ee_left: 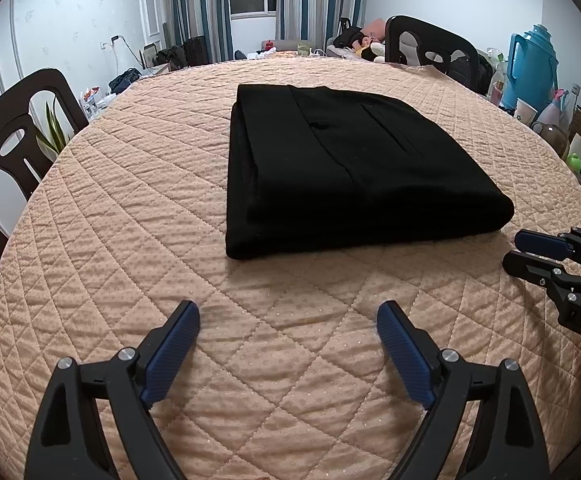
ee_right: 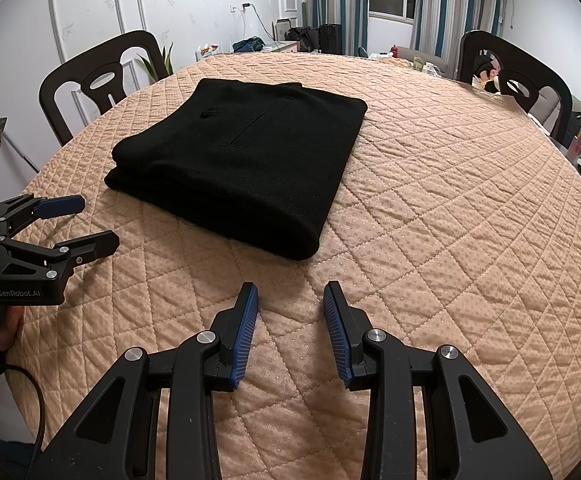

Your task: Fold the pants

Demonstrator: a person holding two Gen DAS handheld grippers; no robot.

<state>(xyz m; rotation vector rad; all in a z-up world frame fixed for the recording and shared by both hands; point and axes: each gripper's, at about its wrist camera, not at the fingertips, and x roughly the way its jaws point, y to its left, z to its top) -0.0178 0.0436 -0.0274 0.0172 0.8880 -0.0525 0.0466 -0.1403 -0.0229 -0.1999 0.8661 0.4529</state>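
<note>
Black pants (ee_left: 342, 168) lie folded into a thick flat rectangle on the peach quilted table cover (ee_left: 130, 208), a back pocket seam facing up. They show again in the right wrist view as the same black pants (ee_right: 246, 164). My left gripper (ee_left: 288, 320) hovers over the bare cover in front of the stack, jaws wide open and empty. My right gripper (ee_right: 290, 300) is also short of the stack, partly open with nothing between its blue pads. Each gripper appears in the other's view: right gripper (ee_left: 516, 250), left gripper (ee_right: 90, 222).
Dark wooden chairs stand at the table's far sides (ee_left: 14, 140) (ee_left: 430, 46) (ee_right: 514, 76). Clutter with a blue thermos (ee_left: 530, 68), cups and bottles lines the right edge. A hand (ee_right: 8, 328) holds the left gripper. The quilted cover (ee_right: 470, 220) spreads wide around the pants.
</note>
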